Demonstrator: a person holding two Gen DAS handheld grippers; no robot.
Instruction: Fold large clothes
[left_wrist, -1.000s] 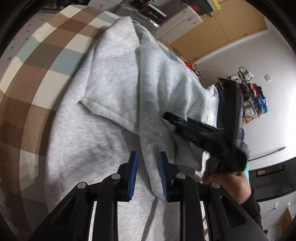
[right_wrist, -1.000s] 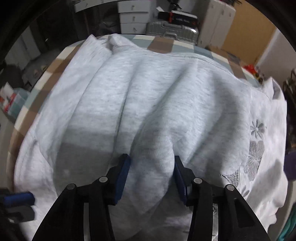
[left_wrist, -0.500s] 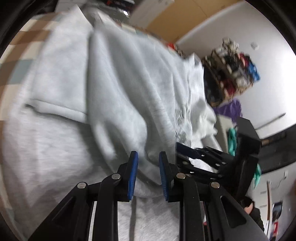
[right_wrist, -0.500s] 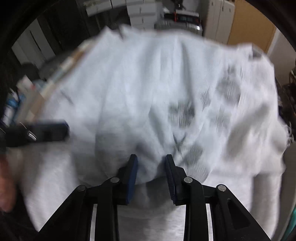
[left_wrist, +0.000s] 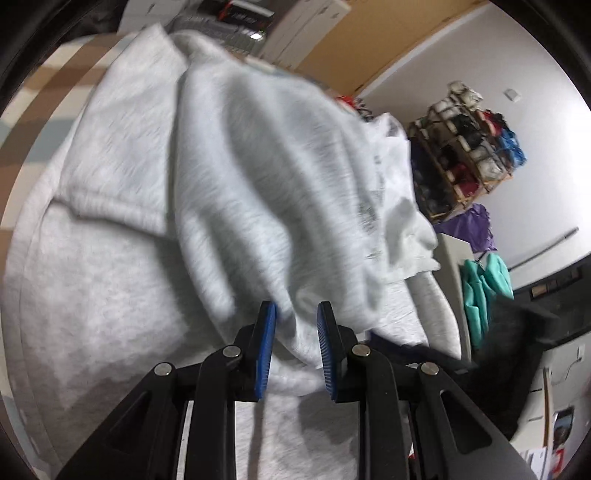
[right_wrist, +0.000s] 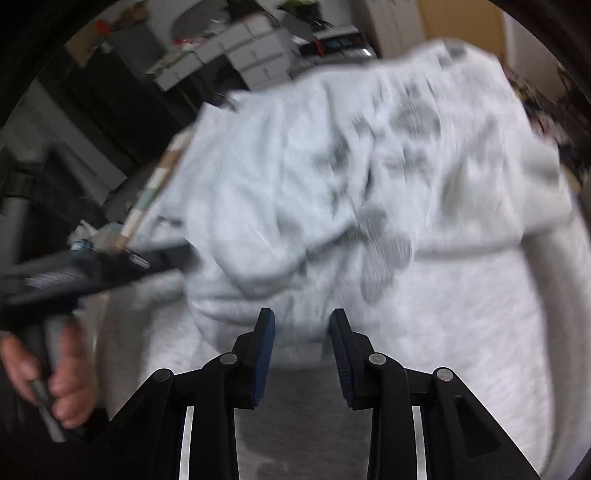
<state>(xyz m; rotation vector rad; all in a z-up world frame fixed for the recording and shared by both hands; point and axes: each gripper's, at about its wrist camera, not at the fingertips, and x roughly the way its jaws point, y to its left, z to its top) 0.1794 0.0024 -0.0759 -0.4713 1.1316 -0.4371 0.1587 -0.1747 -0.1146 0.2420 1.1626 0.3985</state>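
A light grey sweatshirt lies on a brown, white and pale blue checked cloth. My left gripper is shut on a thick fold of it, lifted above the layer beneath. My right gripper holds another bunch of the sweatshirt between its blue pads while its jaws are opening slightly. The raised part shows a grey flower print. In the right wrist view the left gripper is a dark blur at the left, held by a hand. A dark blur at the lower right is the right gripper.
A wooden shelf packed with bundles stands against the white wall at the right, with purple cloth and teal cloth below it. White drawer units and a suitcase stand beyond the far edge of the table.
Both grippers have carried their folds of the sweatshirt across, so the flower print now faces the right camera. The right jaws stand narrower than a second ago. The left grip is unchanged.
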